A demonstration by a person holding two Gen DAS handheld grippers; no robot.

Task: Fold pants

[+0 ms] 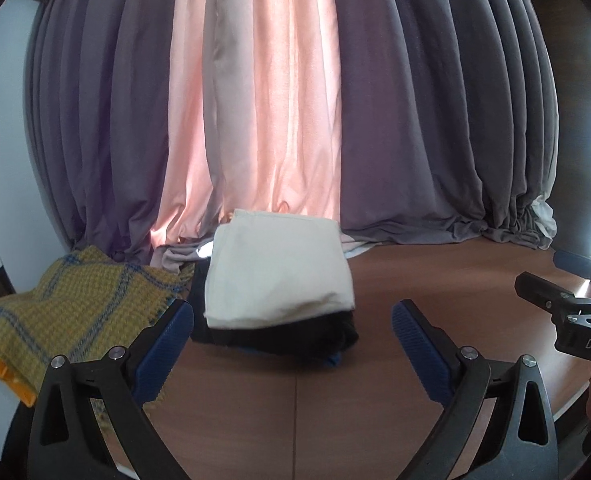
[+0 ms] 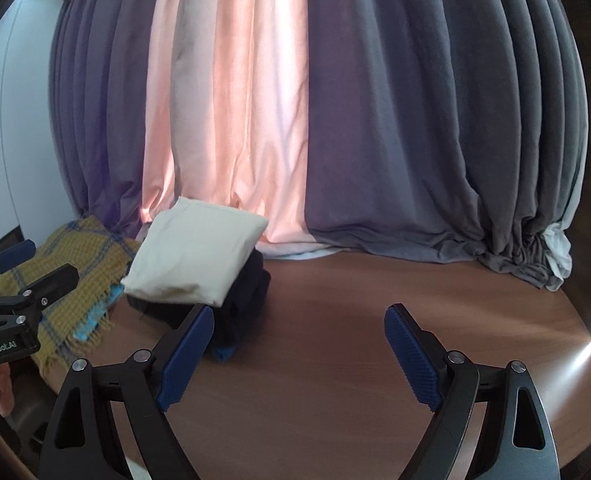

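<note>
A folded cream-white garment [image 1: 281, 270] lies on top of a stack of folded dark clothes [image 1: 295, 336] on the brown wooden table [image 1: 435, 280]. A bit of blue cloth shows under the stack. The stack also shows in the right wrist view, cream piece [image 2: 195, 258] over dark pieces [image 2: 243, 300]. My left gripper [image 1: 293, 320] is open and empty, just in front of the stack. My right gripper [image 2: 299, 328] is open and empty, to the right of the stack. Each gripper shows in the other's view, the right gripper [image 1: 551, 280] and the left gripper [image 2: 35, 264].
A yellow blanket with blue checks [image 1: 71, 308] lies left of the stack, also in the right wrist view [image 2: 83, 276]. Grey and pink curtains [image 1: 279, 100] hang behind the table and bunch on its far edge. A white wall [image 1: 3, 120] stands at the left.
</note>
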